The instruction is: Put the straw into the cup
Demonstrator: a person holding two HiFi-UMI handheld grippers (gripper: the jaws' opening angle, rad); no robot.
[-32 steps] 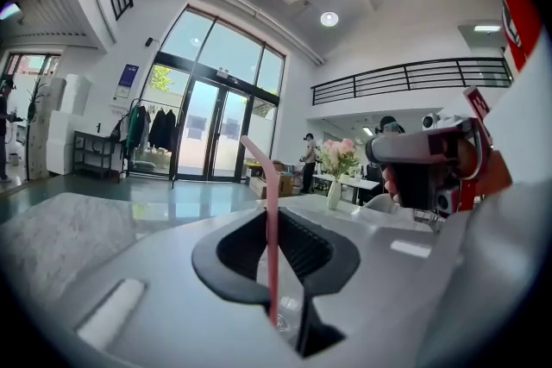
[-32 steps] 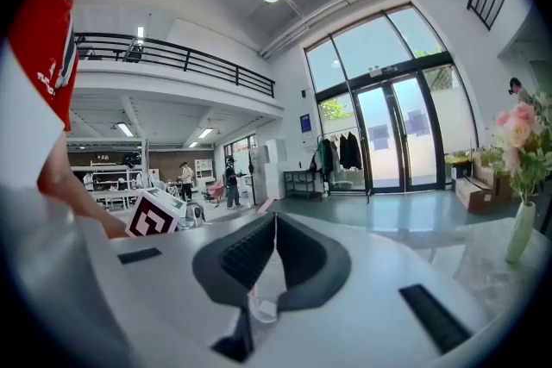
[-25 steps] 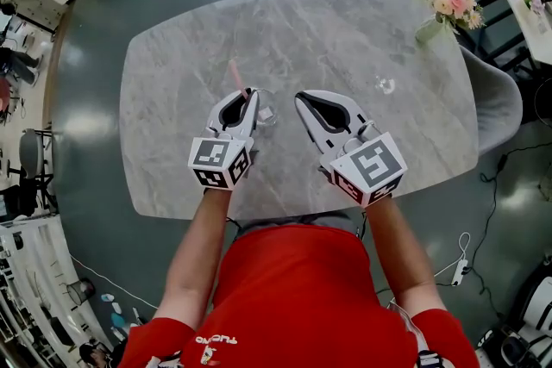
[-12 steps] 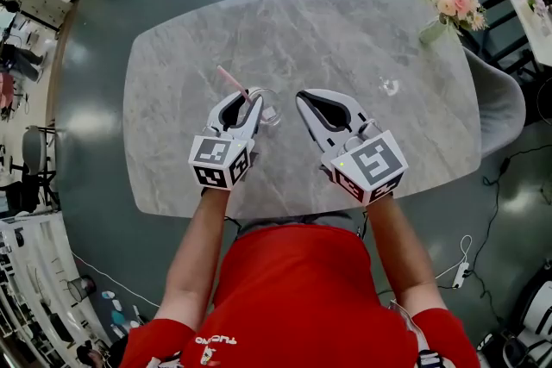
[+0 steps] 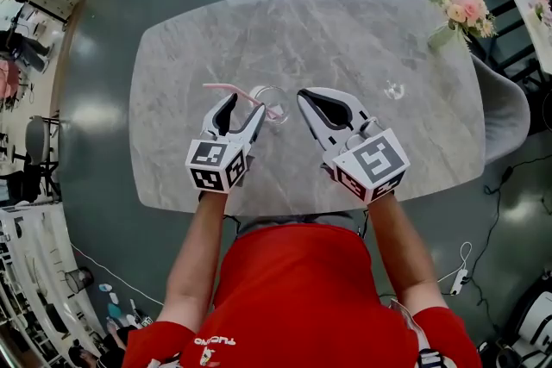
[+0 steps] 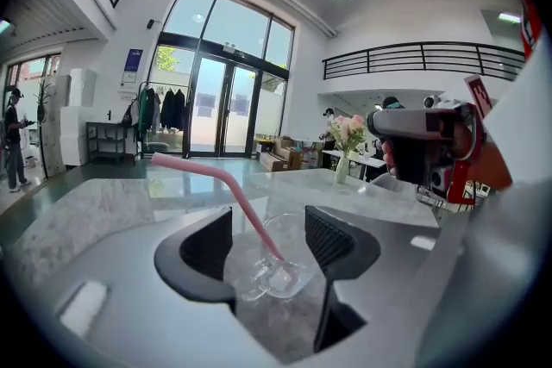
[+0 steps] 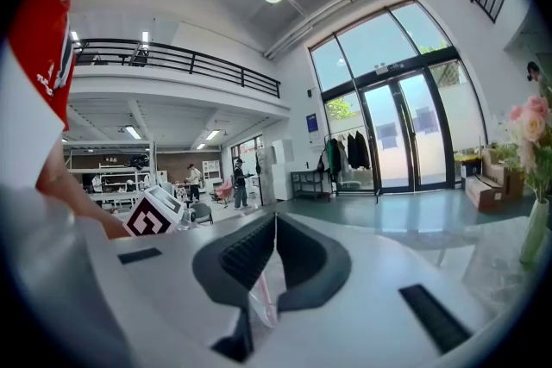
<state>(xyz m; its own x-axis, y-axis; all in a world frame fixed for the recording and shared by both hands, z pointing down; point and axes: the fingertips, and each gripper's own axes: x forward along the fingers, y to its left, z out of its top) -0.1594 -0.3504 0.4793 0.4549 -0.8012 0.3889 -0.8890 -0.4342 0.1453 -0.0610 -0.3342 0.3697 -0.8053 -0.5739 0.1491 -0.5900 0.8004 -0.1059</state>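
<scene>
Straw [image 6: 254, 220] has tipped leftward, its lower end inside the cup [image 6: 297, 271]. Left tongs [image 5: 246, 102] are opening, the straw loose between them. Right tongs [image 5: 302, 93] are pressed together.

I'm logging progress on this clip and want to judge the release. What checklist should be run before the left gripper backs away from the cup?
1. Straw is in the cup: ok, its lower end sits at the bottom.
2. Left gripper has let go: ok. Its jaws are opening, and the straw stands between them untouched.
3. Cup is upright on the table: ok.
4. Right gripper steadies the cup: cannot tell. Its jaws meet at the tips beside the rim.
5. Way out for the left gripper: not ok for a straight lift, since the straw's bent top leans over its left jaw. Drawing straight back looks safer.
</scene>
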